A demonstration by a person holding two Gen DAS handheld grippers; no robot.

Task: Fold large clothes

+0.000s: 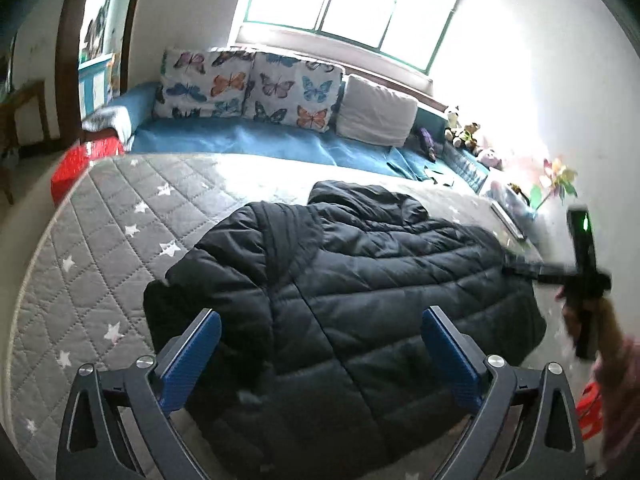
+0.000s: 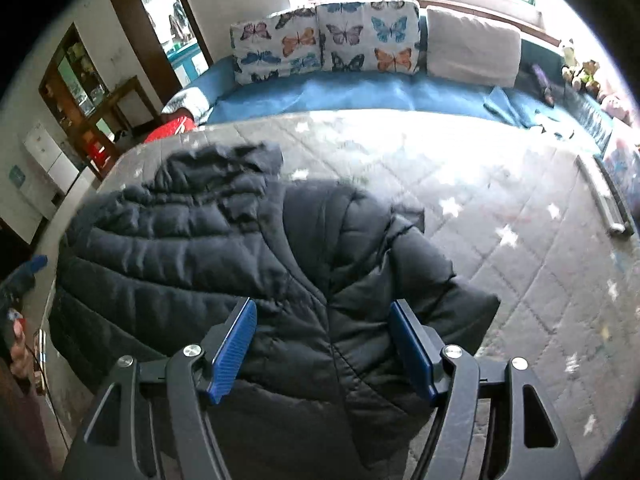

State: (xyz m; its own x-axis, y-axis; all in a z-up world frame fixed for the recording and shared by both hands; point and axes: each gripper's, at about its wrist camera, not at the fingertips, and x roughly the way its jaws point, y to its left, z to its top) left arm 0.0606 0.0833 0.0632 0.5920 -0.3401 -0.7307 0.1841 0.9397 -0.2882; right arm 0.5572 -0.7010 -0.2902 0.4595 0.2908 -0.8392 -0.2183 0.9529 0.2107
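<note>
One black quilted puffer jacket (image 1: 340, 280) is lying on the grey star-quilted mattress (image 1: 120, 216), bunched rather than flat, its hood (image 1: 360, 200) pointing toward the blue daybed (image 1: 248, 140) under the window. It appears partly folded: one sleeve (image 2: 440, 280) is lying across the body in the right wrist view, and the near hem is hanging toward the mattress edge.

The left gripper (image 1: 320, 356) is hovering above the near part of the jacket with its jaws standing wide apart; its blue pads (image 1: 200, 344) are pressing on nothing and holding nothing. The right gripper (image 2: 324, 348) is likewise standing well open over the jacket's body, with fabric showing between the pads (image 2: 236, 344) but, as far as I can judge, no grip on it.

Judgement: the work is sitting between folds, both tools free and repositioning. The next move is calling for each gripper to come down on an edge of the jacket, close on a firm pinch of the thick padding, and carry it over evenly; the slick, bulky shell is likely to spring back.

Count: one jacket, two grippers, two butterfly cushions (image 1: 248, 88), one plain white cushion (image 1: 376, 112), several soft toys (image 1: 464, 132) too small to number.
</note>
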